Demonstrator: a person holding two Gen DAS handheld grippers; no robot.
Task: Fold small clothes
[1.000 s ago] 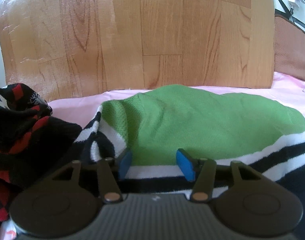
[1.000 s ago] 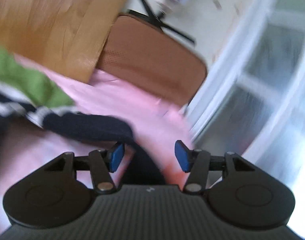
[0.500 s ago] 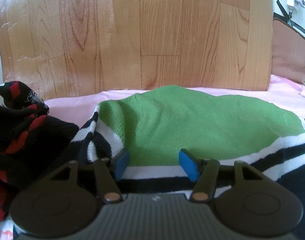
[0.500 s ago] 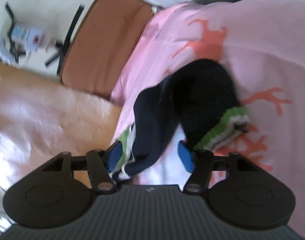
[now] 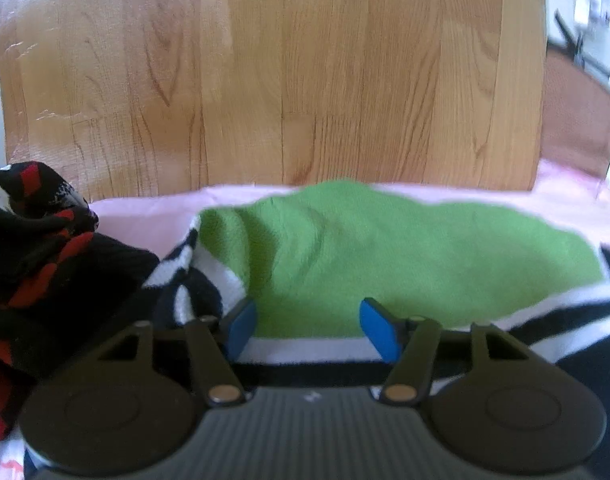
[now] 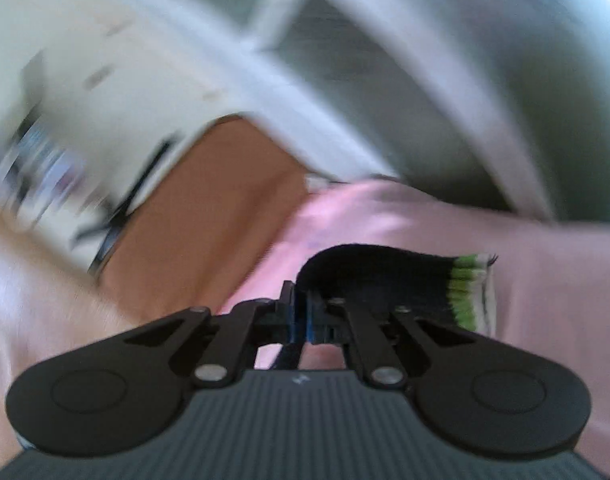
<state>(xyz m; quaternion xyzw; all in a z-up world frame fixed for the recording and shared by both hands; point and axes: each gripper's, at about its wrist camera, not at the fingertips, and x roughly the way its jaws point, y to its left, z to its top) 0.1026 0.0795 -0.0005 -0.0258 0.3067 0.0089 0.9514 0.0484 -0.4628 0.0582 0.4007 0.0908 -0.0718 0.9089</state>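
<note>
— Sweater (image 5: 385,256) first: where does it sit against your left gripper (image 5: 309,328)?

— Straight ahead of your left jaws. The green panel spreads just beyond the blue pads (image 5: 379,330), and the white and black stripes run right under and between them. Your jaws stand wide apart with nothing pinched, hovering low over the striped edge; whether the pads touch the knit, you cannot tell.

— And what lies to the sides?

— To the left of your jaws a bundled black and red garment (image 5: 29,248) rests close against the striped edge of the sweater. Both lie on the pink sheet (image 5: 145,216), and behind them, past the jaw tips, a wood-grain board (image 5: 285,80) stands upright. A brown cushion (image 5: 577,116) shows far off to the right.

— Now your right gripper (image 6: 301,316)?

— Your right jaws are pressed together on a dark sleeve (image 6: 369,276). The fabric rises from between the pads and arcs over to the right of them, ending in a cuff (image 6: 471,296) banded green and white. A thin dark fold also hangs down below the pads, toward the gripper body.

— What is around it?

— Pink sheet (image 6: 545,280) lies beyond and right of the jaws, the brown cushion (image 6: 209,216) up to their left. This view is heavily blurred, so the pale background is unclear.
</note>
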